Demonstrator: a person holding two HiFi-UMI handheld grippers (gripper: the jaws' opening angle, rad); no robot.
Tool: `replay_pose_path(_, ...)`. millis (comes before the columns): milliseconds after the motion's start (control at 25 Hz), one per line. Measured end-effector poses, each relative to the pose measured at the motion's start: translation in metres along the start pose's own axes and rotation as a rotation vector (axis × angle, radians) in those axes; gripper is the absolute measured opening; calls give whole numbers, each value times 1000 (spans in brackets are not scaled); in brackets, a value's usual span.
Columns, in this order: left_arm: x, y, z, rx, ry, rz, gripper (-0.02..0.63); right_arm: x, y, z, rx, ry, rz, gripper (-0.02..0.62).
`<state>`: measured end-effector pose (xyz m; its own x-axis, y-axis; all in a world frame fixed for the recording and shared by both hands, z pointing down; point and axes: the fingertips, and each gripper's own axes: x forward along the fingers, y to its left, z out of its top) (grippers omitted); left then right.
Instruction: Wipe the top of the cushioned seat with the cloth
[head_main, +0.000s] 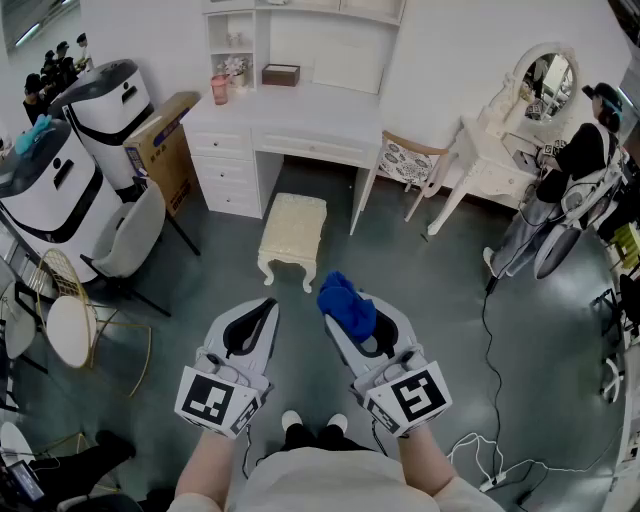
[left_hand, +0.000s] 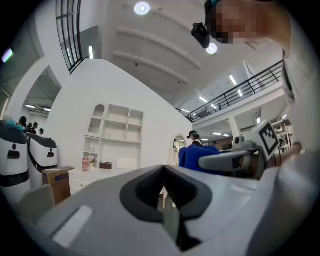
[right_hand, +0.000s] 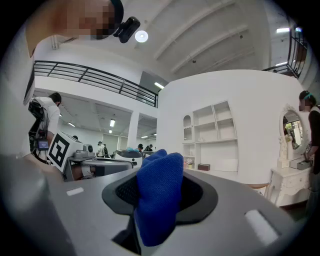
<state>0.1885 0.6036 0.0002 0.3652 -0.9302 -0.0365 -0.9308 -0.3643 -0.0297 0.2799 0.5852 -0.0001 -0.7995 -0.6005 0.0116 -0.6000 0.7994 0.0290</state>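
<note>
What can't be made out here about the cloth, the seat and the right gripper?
- Head view: the cloth covers the tips of the right gripper.
- Head view: the cushioned seat is too small to show dirt on its top.
- Right gripper view: the cloth's lower end is hidden between the jaws.

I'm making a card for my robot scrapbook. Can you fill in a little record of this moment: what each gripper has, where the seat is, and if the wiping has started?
left gripper: jaws together, nothing in them
right gripper: clamped on the cloth
cloth: blue, bunched, sticking out past the jaws
seat: cream, on the floor in front of the desk, ahead of both grippers
contact: neither gripper nor the cloth touches the seat
wiping: not begun yet
</note>
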Motion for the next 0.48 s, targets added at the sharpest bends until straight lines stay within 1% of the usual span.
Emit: replay_pose_path(480, 1, 3, 0, 8, 0, -4, -2, 4, 3, -1, 5, -1, -2, 172)
